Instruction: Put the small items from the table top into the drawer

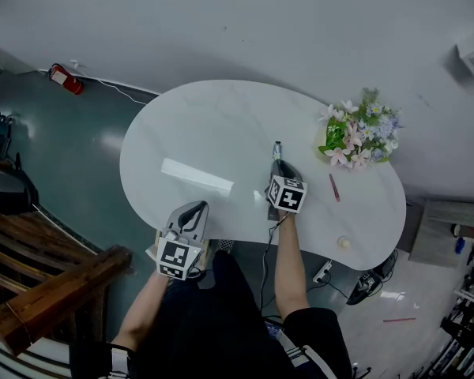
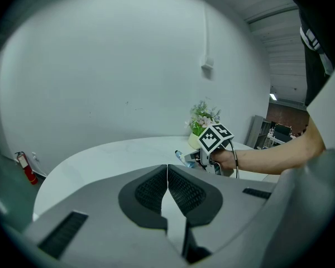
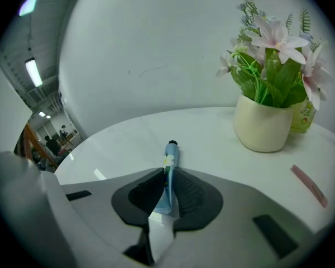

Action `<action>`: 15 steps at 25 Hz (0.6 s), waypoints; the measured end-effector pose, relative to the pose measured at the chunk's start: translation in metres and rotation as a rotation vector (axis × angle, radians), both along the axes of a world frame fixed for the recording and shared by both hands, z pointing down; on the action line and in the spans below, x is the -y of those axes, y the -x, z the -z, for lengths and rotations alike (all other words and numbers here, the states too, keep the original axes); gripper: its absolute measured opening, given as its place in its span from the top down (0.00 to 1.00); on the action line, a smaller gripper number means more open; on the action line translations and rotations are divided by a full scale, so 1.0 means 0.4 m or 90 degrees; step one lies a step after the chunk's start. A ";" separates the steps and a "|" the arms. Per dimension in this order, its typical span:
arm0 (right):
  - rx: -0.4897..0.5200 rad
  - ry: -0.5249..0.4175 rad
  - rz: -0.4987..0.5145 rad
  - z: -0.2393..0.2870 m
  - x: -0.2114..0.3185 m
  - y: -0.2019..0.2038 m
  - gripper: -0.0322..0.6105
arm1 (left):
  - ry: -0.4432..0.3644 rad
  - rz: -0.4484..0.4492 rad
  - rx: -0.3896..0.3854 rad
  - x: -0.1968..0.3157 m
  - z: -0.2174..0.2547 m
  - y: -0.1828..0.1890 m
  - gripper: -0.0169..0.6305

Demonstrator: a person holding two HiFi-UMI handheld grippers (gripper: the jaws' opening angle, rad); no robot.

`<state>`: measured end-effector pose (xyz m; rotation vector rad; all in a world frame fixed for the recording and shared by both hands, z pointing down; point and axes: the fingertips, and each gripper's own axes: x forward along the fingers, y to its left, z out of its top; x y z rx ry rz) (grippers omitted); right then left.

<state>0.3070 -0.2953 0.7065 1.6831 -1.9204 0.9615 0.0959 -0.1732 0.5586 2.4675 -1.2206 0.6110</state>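
A small blue tube with a white flower print [image 3: 169, 169] lies on the white oval table [image 1: 213, 125], its black cap pointing away from me. My right gripper [image 3: 167, 177] is shut on the tube's near end, both pads pressing its sides. In the head view the tube [image 1: 277, 150] sticks out ahead of that gripper [image 1: 277, 166] near the table's middle. My left gripper [image 1: 194, 210] hovers at the table's near edge, shut with nothing in it; its pads [image 2: 156, 188] meet at the tips. From there the right gripper [image 2: 196, 158] shows across the table.
A cream pot of pink and white flowers [image 3: 265, 124] stands at the right, also in the head view [image 1: 355, 136]. A thin pink stick [image 1: 333, 187] lies right of the right gripper, and a small cream round thing [image 1: 344, 243] sits near the front right edge. Wooden steps [image 1: 47, 290] are at the left.
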 end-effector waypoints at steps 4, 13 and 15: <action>-0.021 -0.003 0.021 0.006 -0.008 0.016 0.84 | -0.002 0.008 0.002 -0.015 0.004 0.019 0.94; -0.060 -0.003 0.064 0.009 -0.019 0.045 0.84 | 0.002 0.016 0.003 -0.032 -0.001 0.037 0.94; -0.075 -0.004 0.075 0.008 -0.020 0.050 0.84 | 0.002 0.015 0.001 -0.033 -0.003 0.033 0.94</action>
